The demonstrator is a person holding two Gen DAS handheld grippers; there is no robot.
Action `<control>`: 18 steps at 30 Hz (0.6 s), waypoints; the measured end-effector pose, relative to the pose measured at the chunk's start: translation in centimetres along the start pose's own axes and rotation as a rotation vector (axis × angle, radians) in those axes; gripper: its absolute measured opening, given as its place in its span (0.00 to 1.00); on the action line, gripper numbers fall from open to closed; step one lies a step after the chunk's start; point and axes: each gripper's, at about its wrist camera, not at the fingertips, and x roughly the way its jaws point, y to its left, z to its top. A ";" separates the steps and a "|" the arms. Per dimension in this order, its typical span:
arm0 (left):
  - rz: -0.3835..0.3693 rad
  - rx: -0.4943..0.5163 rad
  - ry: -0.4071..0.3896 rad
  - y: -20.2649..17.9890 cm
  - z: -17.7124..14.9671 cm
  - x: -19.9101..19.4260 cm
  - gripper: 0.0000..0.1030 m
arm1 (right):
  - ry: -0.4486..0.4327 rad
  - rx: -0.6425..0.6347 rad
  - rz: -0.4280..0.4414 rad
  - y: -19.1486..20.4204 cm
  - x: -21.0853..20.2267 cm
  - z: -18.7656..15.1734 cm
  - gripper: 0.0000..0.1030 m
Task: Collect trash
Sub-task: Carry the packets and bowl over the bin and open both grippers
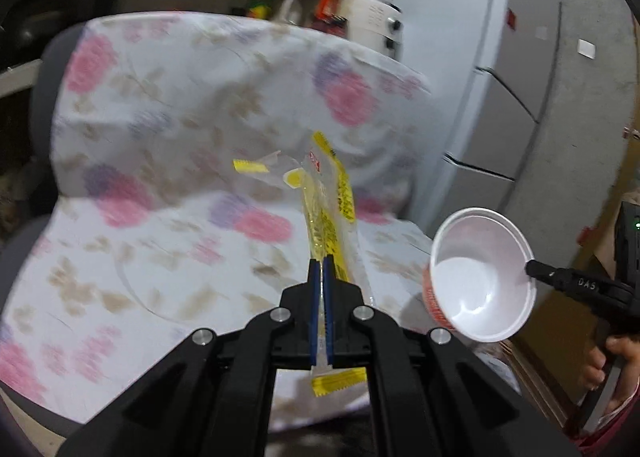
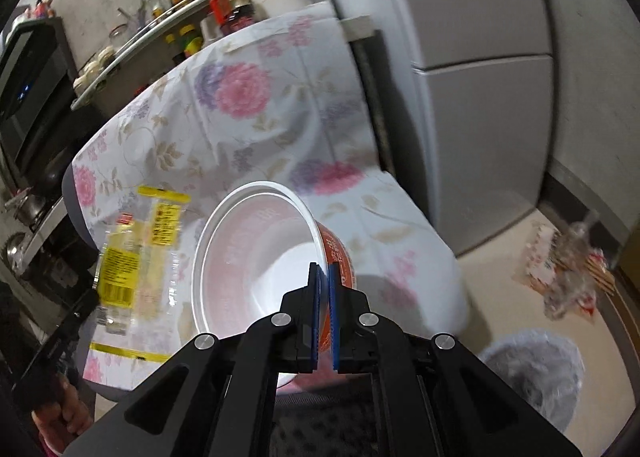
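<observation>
Right gripper (image 2: pixel 324 269) is pinching the wall of the empty white-and-orange instant-noodle bowl (image 2: pixel 256 253), tipped on its side above the floral-covered seat. The grey-lined bin (image 2: pixel 532 373) is lying low right of its jaws (nearer this hand). Left gripper (image 1: pixel 321 263) is clamping the clear-and-yellow plastic wrapper (image 1: pixel 332 201), long axis running forward.

— What is the left gripper (image 1: pixel 323 263) gripping?
— Its blue fingers (image 1: pixel 314 297) are pinching a clear and yellow wrapper (image 1: pixel 326 209), which is sticking up in front of the floral-covered chair (image 1: pixel 168 145).
— And to the right of the chair?
— The right gripper (image 1: pixel 534 269) is clamping the rim of a tilted white bowl (image 1: pixel 482 277), beside the seat edge.
</observation>
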 end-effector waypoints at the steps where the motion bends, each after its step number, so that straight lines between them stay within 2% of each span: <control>1: -0.007 0.009 0.002 -0.6 -0.2 0.0 0.00 | 0.003 0.013 -0.002 -0.7 -0.5 -0.5 0.05; 5: -0.033 0.061 -0.021 -2.9 -0.3 -0.4 0.00 | 0.013 0.041 -0.015 -2.7 -2.2 -1.6 0.04; 7: -0.045 0.086 -0.037 -3.8 -0.2 -0.7 0.00 | -0.005 0.058 -0.048 -4.0 -3.7 -2.1 0.05; 11: -0.088 0.107 -0.053 -5.3 0.6 -0.6 0.00 | -0.035 0.103 -0.132 -6.8 -6.4 -2.9 0.05; 13: -0.111 0.108 -0.055 -5.8 0.7 -0.2 0.00 | -0.044 0.122 -0.203 -8.5 -7.6 -3.4 0.05; 15: -0.148 0.108 -0.043 -6.6 0.4 0.3 0.00 | -0.047 0.149 -0.261 -10.2 -8.3 -4.2 0.05; 18: -0.222 0.111 0.023 -8.4 -0.9 1.9 0.00 | -0.032 0.214 -0.332 -13.1 -9.0 -6.0 0.05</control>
